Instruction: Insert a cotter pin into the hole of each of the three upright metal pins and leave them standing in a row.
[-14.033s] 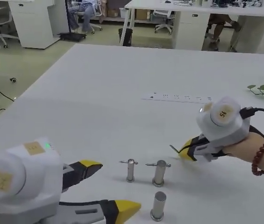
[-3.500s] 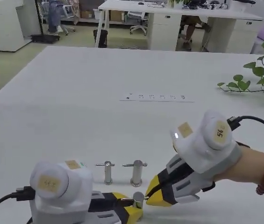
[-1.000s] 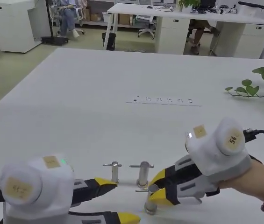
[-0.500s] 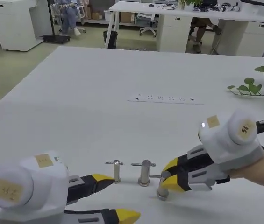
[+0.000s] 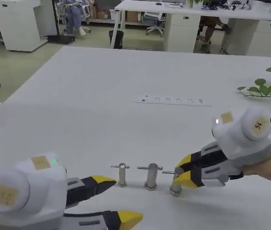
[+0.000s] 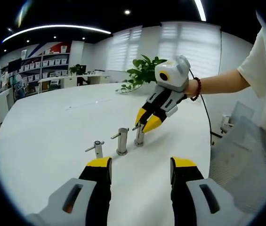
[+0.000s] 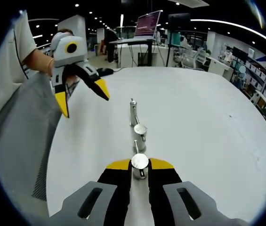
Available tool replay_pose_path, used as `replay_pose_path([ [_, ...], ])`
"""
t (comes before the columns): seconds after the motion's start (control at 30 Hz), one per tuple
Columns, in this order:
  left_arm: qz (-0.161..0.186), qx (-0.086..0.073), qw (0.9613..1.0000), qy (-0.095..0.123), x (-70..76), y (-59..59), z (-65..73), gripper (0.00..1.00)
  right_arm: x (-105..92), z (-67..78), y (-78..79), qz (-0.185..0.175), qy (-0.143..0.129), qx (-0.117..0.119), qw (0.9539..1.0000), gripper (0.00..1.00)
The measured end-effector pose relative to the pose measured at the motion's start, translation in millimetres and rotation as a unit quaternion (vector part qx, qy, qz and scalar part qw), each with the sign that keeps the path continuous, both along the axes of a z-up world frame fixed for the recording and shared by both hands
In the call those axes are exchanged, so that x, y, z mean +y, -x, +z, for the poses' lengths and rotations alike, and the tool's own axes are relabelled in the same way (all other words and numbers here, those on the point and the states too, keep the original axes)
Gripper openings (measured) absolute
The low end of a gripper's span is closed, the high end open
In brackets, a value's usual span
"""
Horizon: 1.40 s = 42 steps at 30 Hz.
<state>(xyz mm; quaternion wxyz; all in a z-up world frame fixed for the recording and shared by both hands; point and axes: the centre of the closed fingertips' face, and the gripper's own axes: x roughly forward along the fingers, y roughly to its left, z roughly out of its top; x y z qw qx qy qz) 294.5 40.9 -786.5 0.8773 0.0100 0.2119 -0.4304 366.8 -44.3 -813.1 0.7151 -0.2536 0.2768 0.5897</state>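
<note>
Three upright metal pins stand in a row near the table's front: the left pin (image 5: 122, 174), the middle pin (image 5: 150, 176) and the right pin (image 5: 175, 185), each with a thin cotter pin through its top. My right gripper (image 5: 182, 176) is shut on the right pin (image 7: 140, 165) near its head, with the pin's base down at the table. The other two pins (image 7: 141, 134) (image 7: 133, 110) line up beyond it. My left gripper (image 5: 118, 200) is open at the front left, short of the row (image 6: 122, 141), with nothing between its fingers.
A row of flush sockets (image 5: 173, 100) lies in the white table (image 5: 101, 96) further back. A leafy plant (image 5: 265, 88) trails at the right edge. Desks, chairs and seated people are across the aisle beyond the table.
My right gripper has carried the third pin right and away from me, into line with the other two. The left gripper has stayed open at the front left.
</note>
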Motion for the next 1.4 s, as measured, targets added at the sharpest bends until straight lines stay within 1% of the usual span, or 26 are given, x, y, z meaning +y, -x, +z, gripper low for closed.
replay_pose_path([
  [0.17, 0.001, -0.001, 1.0000, -0.004, 0.9, 0.3, -0.5, 0.48, -2.7, -1.1, -5.8, -0.001, 0.004, -0.002, 1.0000, 0.13],
  [0.6, 0.003, -0.001, 1.0000, -0.006, 3.9, 0.0, -0.3, 0.48, -8.4, -6.8, -10.8, -0.003, 0.012, -0.001, 0.9999, 0.13],
  [0.83, 0.005, -0.001, 1.0000, -0.008, 5.7, 0.0, 0.6, 0.48, -9.6, -6.8, -11.4, -0.001, 0.005, 0.009, 0.9999, 0.14],
  [1.03, 0.009, -0.003, 0.9999, -0.009, 7.5, -0.1, 1.7, 0.49, -9.7, -7.6, -9.6, -0.007, -0.003, 0.016, 0.9998, 0.15],
  [1.1, 0.010, -0.002, 0.9999, -0.010, 8.1, 0.1, 1.8, 0.49, -8.6, -6.6, -8.0, -0.008, -0.009, 0.018, 0.9998, 0.17],
  [1.2, 0.014, -0.003, 0.9998, -0.012, 9.7, 0.1, 2.6, 0.49, -8.5, -6.2, -6.4, -0.011, -0.009, 0.018, 0.9997, 0.20],
  [1.27, 0.017, -0.003, 0.9998, -0.012, 10.9, -0.3, 3.1, 0.50, -9.1, -4.6, -6.1, -0.020, -0.012, 0.017, 0.9996, 0.23],
  [1.33, 0.022, -0.003, 0.9997, -0.013, 13.1, -0.7, 4.0, 0.52, -10.3, -0.8, -7.5, -0.043, -0.024, 0.019, 0.9986, 0.27],
  [1.4, 0.029, 0.002, 0.9994, -0.017, 16.6, -1.4, 3.1, 0.53, -12.5, 4.5, -7.9, -0.072, -0.037, 0.026, 0.9963, 0.29],
])
